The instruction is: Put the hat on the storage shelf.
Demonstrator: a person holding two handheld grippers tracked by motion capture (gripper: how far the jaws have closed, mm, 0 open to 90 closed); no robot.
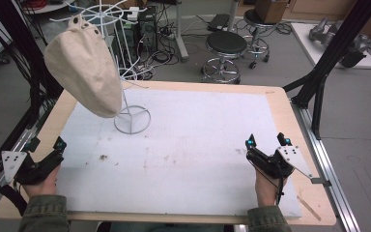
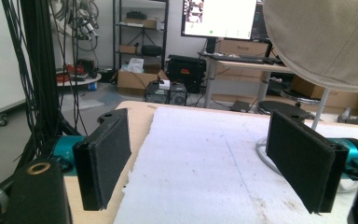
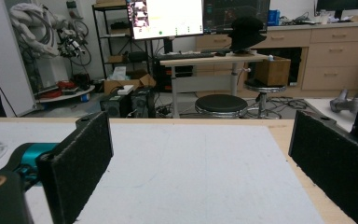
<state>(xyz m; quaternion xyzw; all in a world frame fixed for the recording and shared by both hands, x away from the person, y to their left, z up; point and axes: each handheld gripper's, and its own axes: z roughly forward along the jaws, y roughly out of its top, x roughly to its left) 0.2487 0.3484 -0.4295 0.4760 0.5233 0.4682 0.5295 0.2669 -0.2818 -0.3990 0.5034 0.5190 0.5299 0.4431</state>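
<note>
Resting at the near corners of the white mat (image 1: 183, 145), the left gripper (image 1: 46, 147) and the right gripper (image 1: 266, 142) are held by hands with jaws spread wide, nothing being gripped. Farther back on the left, a cream cloth bag (image 1: 84, 67) is seen hanging from a white wire stand (image 1: 132, 118), well apart from both grippers.

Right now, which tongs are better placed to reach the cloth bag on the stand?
Left tongs: open, on the cloth bag's side. The right tongs sit across the table.
</note>
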